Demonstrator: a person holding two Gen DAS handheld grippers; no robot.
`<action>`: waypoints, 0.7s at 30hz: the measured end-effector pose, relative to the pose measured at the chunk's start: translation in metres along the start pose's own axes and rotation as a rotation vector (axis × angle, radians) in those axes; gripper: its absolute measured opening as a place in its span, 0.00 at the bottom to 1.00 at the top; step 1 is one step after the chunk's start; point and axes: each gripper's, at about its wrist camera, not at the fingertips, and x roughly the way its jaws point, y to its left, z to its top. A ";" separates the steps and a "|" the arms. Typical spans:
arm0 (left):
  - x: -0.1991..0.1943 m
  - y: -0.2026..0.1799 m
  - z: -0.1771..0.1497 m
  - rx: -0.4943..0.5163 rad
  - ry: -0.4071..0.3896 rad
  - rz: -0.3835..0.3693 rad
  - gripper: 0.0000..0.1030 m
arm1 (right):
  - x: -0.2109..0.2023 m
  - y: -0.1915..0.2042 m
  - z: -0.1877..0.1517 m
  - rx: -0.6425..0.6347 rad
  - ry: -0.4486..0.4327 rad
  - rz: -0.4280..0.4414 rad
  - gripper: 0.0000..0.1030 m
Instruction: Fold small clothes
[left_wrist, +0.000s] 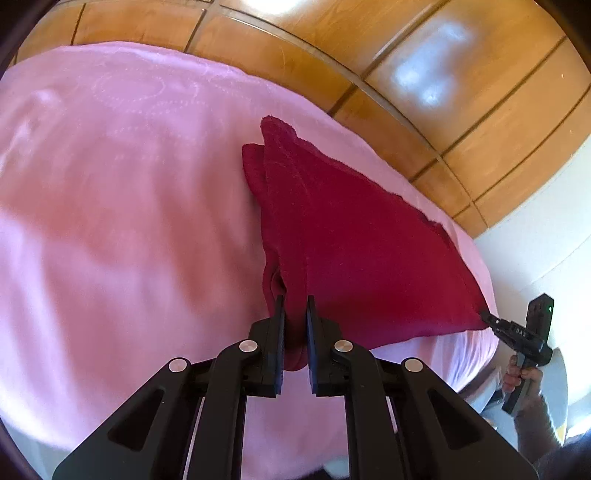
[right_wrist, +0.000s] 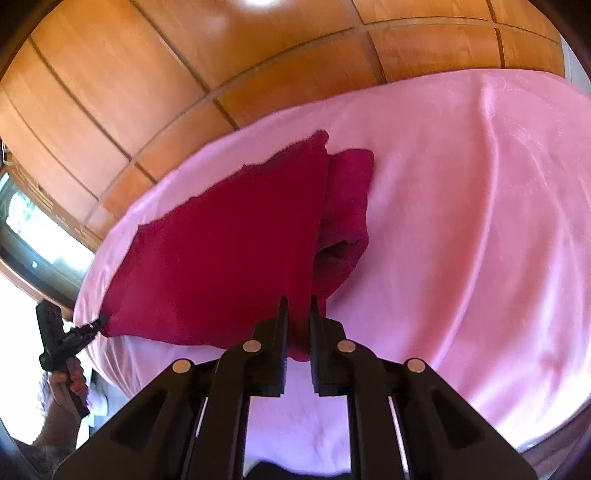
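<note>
A dark red cloth (left_wrist: 351, 240) is held stretched above a pink bedsheet (left_wrist: 129, 221). My left gripper (left_wrist: 295, 306) is shut on one near corner of the cloth. My right gripper (left_wrist: 487, 317) shows at the right of the left wrist view, pinching the other corner. In the right wrist view the right gripper (right_wrist: 298, 306) is shut on the red cloth (right_wrist: 221, 251), and the left gripper (right_wrist: 101, 319) holds the far left corner. The cloth's far end droops in folds onto the sheet.
The pink sheet (right_wrist: 461, 221) covers a bed. A glossy wooden panelled headboard (left_wrist: 461, 92) rises behind it. A window (right_wrist: 33, 229) is at the left of the right wrist view. A white wall (left_wrist: 535, 240) is at the right.
</note>
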 end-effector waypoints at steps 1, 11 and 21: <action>-0.002 0.000 -0.006 -0.004 0.012 0.001 0.08 | 0.002 -0.002 -0.006 0.008 0.017 -0.006 0.08; -0.021 0.008 0.008 -0.049 -0.071 0.045 0.43 | -0.010 0.017 0.016 -0.022 -0.098 -0.081 0.44; 0.021 -0.008 0.029 0.041 -0.007 0.166 0.11 | 0.056 0.088 0.043 -0.245 -0.055 -0.148 0.70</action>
